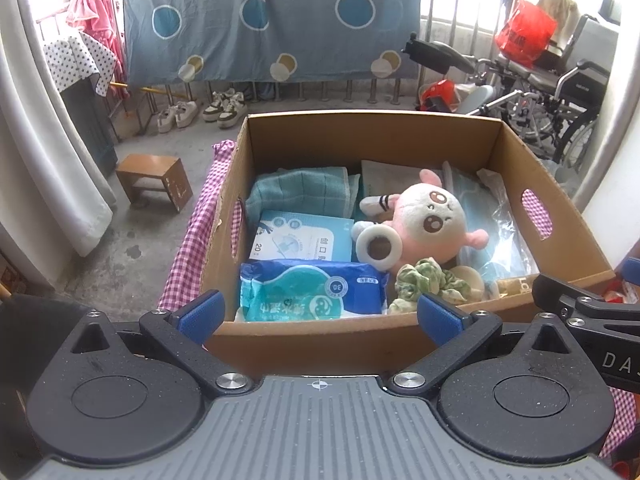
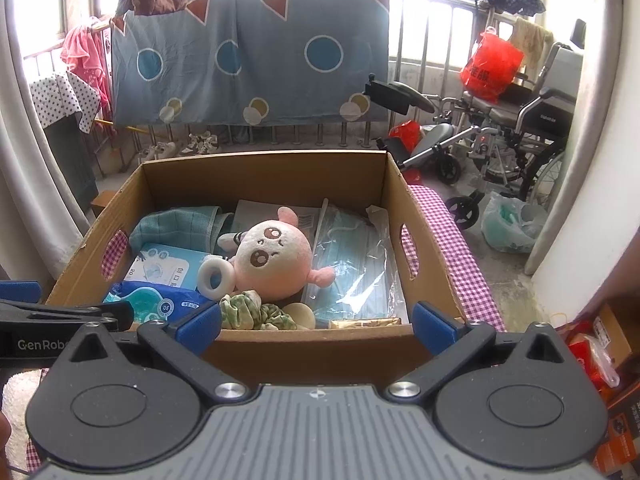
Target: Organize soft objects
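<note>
A cardboard box [image 1: 372,122] [image 2: 264,162] stands on a pink checked cloth. Inside lie a pink plush toy [image 1: 432,216] [image 2: 272,260], a green scrunchie [image 1: 432,282] [image 2: 252,312], a blue wet-wipe pack [image 1: 316,290] [image 2: 152,298], a light blue packet [image 1: 304,236] [image 2: 168,266], a folded teal towel [image 1: 300,192] [image 2: 172,224] and bagged face masks [image 2: 356,264] [image 1: 500,232]. My left gripper [image 1: 320,316] is open, held just before the box's near wall, with nothing between its fingers. My right gripper [image 2: 316,322] is open too, at the same wall, further right.
The checked cloth [image 1: 200,216] [image 2: 452,248] covers the surface under the box. A small wooden stool [image 1: 154,180] and shoes [image 1: 200,110] sit on the floor to the left. Wheelchairs [image 2: 500,136] [image 1: 540,92] stand at the right, a hung blue sheet [image 1: 272,20] behind.
</note>
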A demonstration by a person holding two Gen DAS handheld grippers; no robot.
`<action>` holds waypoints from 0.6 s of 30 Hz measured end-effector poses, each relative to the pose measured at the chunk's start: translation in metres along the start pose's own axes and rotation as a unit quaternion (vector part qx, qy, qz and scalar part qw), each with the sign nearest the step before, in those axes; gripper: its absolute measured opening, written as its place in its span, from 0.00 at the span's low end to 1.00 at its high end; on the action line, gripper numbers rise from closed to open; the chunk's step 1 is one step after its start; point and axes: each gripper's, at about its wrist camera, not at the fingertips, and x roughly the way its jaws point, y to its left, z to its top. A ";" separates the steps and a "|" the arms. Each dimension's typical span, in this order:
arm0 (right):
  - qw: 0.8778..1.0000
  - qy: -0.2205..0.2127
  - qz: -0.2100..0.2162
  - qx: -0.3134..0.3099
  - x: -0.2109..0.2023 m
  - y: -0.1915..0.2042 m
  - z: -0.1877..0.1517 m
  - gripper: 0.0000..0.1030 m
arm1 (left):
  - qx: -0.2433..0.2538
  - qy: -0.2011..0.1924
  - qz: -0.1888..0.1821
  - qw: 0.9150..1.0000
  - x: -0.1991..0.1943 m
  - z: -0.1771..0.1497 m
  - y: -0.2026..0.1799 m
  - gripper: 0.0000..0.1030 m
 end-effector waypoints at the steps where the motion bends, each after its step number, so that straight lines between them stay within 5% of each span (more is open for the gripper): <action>1: 1.000 0.001 0.000 0.001 0.001 0.000 0.000 1.00 | 0.000 0.000 0.001 1.000 0.000 0.000 0.000 1.00; 18: 1.000 0.001 -0.009 -0.008 0.002 0.001 -0.001 1.00 | -0.001 0.005 0.007 1.000 0.002 -0.001 -0.002 0.99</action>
